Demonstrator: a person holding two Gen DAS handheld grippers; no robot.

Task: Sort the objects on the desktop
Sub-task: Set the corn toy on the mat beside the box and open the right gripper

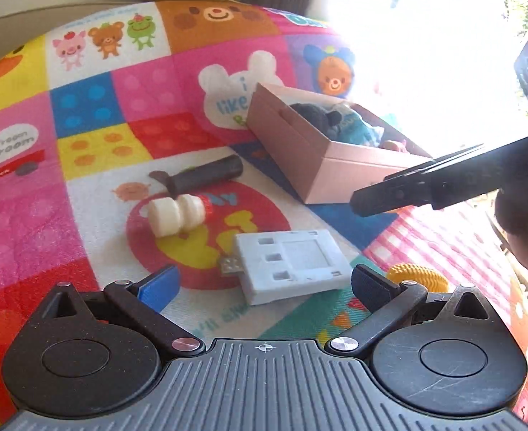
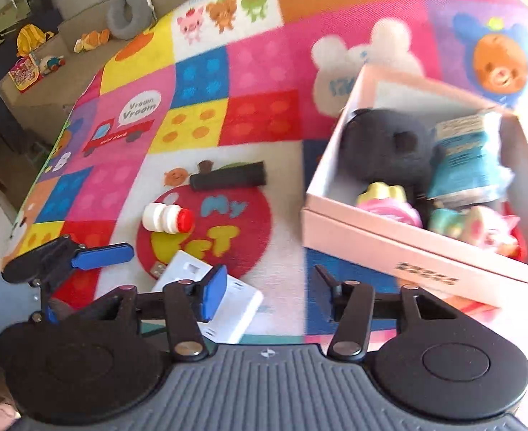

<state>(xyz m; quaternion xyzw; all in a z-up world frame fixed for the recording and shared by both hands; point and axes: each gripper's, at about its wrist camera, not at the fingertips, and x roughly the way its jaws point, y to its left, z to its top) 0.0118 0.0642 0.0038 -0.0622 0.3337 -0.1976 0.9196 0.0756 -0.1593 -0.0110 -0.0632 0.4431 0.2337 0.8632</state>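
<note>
Left wrist view: left gripper [image 1: 264,283] wide open, empty, over white plastic adapter block [image 1: 292,264] lying flat on the play mat [image 1: 84,115]; rigid, light, probably slick, best pinched across its long flat sides. Right wrist view: right gripper [image 2: 274,292] part-open, empty, beside the pink box [image 2: 400,248] of toys; small white bottle [image 2: 166,218] and black cylinder [image 2: 228,176] loose, likely to roll.

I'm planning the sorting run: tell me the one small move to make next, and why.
Probably ease the left gripper forward and close on the flat white plastic adapter block. Its jaws stand open with nothing between them, and the block lies loose on the colourful play mat just ahead. The open pink cardboard box already holds toys.
</note>
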